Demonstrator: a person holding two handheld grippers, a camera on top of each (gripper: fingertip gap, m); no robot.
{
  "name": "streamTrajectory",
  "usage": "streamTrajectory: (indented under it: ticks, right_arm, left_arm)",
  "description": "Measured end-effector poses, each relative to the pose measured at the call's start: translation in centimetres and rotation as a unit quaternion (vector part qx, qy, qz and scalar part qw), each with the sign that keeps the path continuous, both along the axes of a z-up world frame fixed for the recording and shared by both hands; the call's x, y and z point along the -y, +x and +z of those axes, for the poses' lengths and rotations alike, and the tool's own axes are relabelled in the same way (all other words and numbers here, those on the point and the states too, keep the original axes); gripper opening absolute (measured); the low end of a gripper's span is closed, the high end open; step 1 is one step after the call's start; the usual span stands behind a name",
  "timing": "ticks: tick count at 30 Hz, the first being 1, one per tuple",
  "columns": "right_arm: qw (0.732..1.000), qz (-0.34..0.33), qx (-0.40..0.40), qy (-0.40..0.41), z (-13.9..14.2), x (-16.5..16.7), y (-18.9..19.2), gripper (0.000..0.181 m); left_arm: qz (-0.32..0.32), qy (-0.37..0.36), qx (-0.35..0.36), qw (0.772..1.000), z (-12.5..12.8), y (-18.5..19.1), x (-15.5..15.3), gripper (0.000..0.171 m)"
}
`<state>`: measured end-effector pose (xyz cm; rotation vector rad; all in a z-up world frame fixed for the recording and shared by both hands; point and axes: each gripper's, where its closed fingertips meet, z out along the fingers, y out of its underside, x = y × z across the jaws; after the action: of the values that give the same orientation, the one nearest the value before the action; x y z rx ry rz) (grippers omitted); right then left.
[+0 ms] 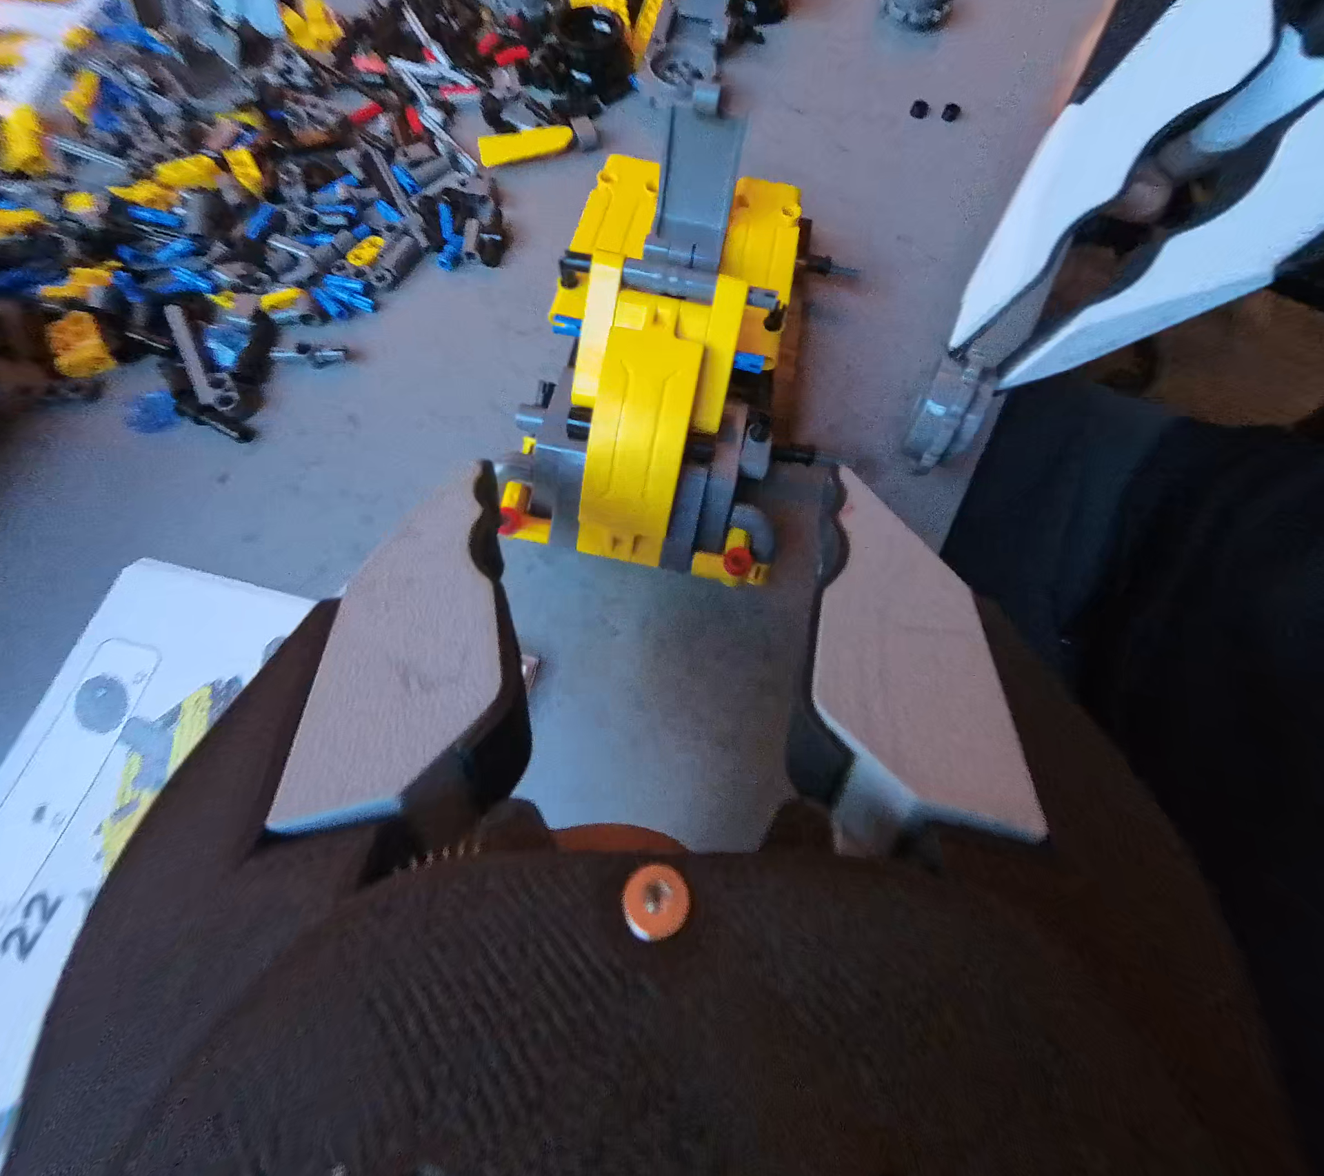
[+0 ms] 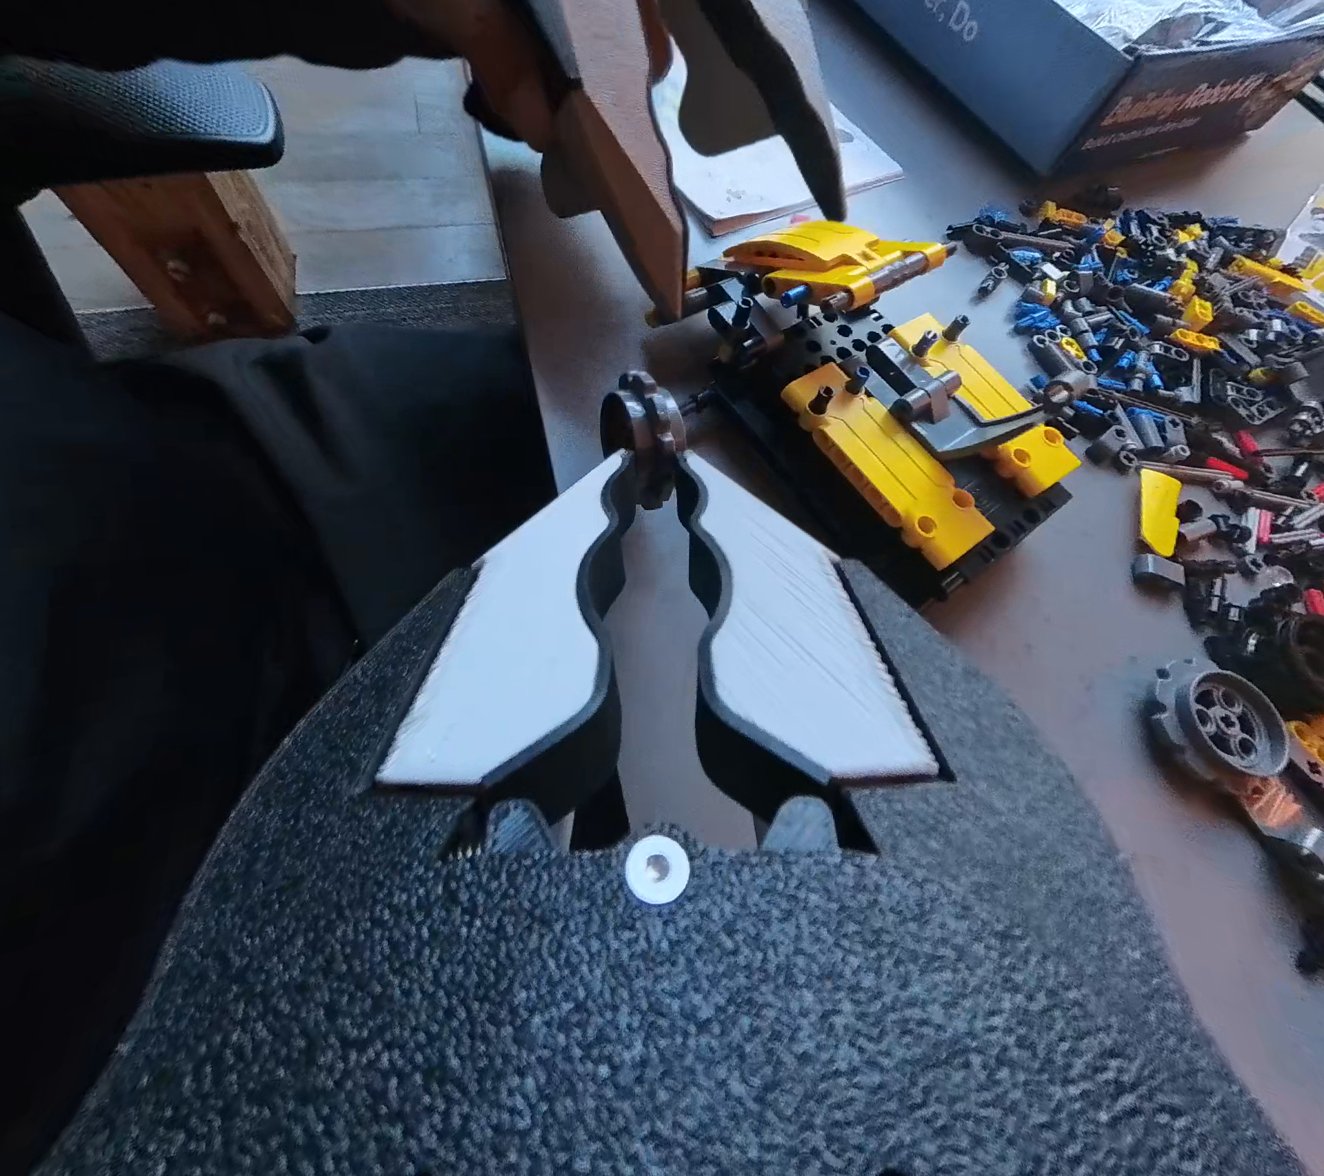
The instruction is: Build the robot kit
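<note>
A yellow, grey and black brick-built model (image 1: pixel 659 354) lies on the grey table, and it also shows in the right wrist view (image 2: pixel 895 425). My left gripper (image 1: pixel 659 497) has brown fingers and is open, with its jaws either side of the model's near end. A small gap shows at the right finger. It also appears in the right wrist view (image 2: pixel 752 261). My right gripper (image 2: pixel 655 468) has white fingers and is shut on a small dark grey toothed wheel (image 2: pixel 641 425). It holds the wheel at the table's edge, next to a thin axle on the model's side. It also shows in the left wrist view (image 1: pixel 978 364).
A big pile of loose blue, black, yellow and red pieces (image 1: pixel 251 210) (image 2: pixel 1161 318) lies beside the model. An instruction booklet (image 1: pixel 107 712), a blue box (image 2: pixel 967 17) and another grey toothed wheel (image 2: pixel 1218 726) are on the table. A chair armrest (image 2: pixel 143 117) is off the table's edge.
</note>
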<state>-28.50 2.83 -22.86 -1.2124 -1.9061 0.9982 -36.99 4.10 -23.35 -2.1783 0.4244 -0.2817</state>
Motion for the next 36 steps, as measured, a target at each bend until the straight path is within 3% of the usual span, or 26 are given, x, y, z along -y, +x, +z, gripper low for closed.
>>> streamTrajectory:
  ticks: [4, 10, 22, 24, 32, 36]
  right_arm:
    - [1.000, -0.003, 0.002, -0.004, 0.0, -0.4, 0.3, 0.010]
    - [1.000, 0.002, 0.011, -0.002, -0.3, -0.4, 0.6, 0.010]
    - [0.999, -0.010, 0.046, -0.024, -1.1, -0.9, 0.3, 0.010]
    - [0.998, -0.012, 0.050, -0.034, -1.1, -1.0, 0.3, 0.010]
    - [0.999, -0.010, 0.042, -0.024, -0.9, -0.9, 0.1, 0.010]
    - [0.999, -0.003, 0.042, -0.001, -0.7, -0.7, -0.2, 0.010]
  left_arm:
    - [-0.043, -0.032, -0.022, 0.998, -0.5, 0.0, -0.6, 0.079]
    - [-0.075, -0.088, -0.056, 0.992, -2.1, 0.0, -1.0, 0.089]
    - [-0.064, -0.125, -0.023, 0.990, -2.3, -0.2, -1.3, 0.086]
    - [-0.061, -0.128, -0.008, 0.990, -1.8, 0.0, -1.4, 0.078]
    - [-0.054, -0.129, -0.083, 0.987, -2.3, -1.0, -1.0, 0.078]
    - [-0.055, -0.145, -0.084, 0.984, -2.3, -1.2, -0.6, 0.077]
